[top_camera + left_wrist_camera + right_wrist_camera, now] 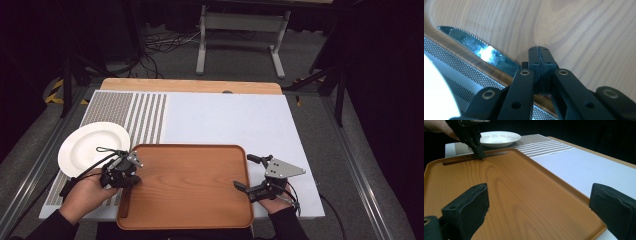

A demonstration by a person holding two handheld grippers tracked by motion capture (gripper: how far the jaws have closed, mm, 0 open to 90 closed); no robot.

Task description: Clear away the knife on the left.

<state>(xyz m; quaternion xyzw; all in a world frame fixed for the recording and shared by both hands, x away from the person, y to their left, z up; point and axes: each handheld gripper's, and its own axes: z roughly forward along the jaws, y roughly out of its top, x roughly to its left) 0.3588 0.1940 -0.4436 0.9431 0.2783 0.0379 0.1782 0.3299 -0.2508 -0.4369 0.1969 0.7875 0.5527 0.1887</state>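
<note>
Knife (477, 48) in left gripper (540, 58)

Knife (477, 48) handle behind hand-held gripper (541, 58)

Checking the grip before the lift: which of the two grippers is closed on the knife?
The left gripper, at the tray's left rim, is shut on the knife. The right gripper stands open astride the right rim.
</note>
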